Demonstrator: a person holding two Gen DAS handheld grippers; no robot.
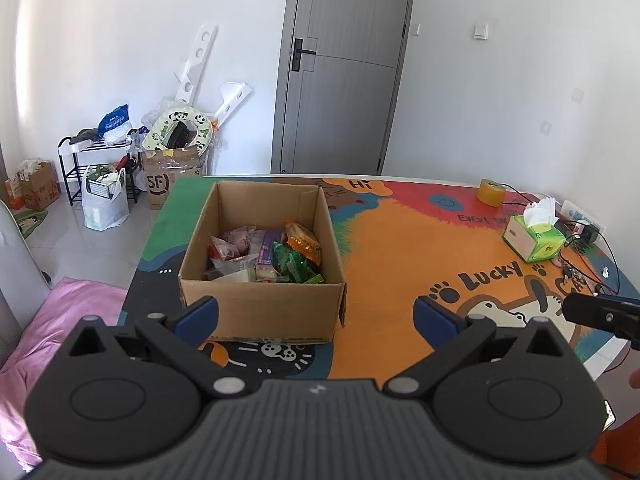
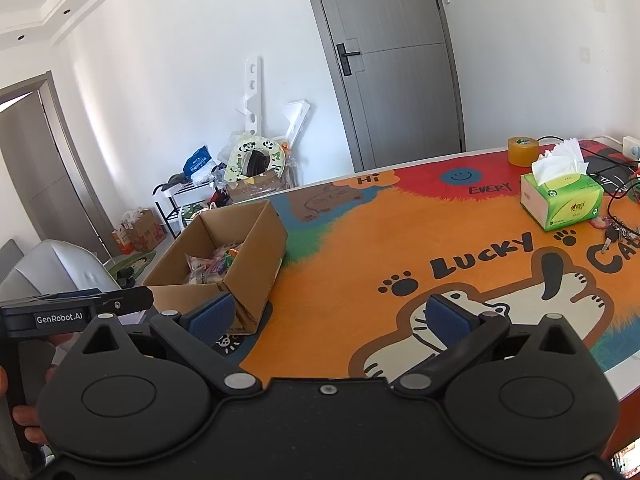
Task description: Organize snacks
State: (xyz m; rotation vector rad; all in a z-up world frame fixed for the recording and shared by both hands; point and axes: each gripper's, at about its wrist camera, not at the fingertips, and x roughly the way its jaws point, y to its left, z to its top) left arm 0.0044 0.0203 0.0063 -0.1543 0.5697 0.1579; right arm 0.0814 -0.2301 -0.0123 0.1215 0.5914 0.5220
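Cardboard box [image 1: 262, 268] holds the snack packets [image 1: 268, 254]; none visible on worktop [image 1: 400, 280]. Left gripper [image 1: 316, 316] and right gripper [image 2: 328, 318] wide, empty.

Tissue box [image 1: 534, 240], tape roll [image 1: 491, 192] (near wall), keys [image 2: 612, 232].

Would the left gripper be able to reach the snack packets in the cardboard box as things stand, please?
Probably yes. The left gripper is open and empty, facing the cardboard box, whose top is open with no flaps over the snack packets. It must clear the near wall and come down from above.
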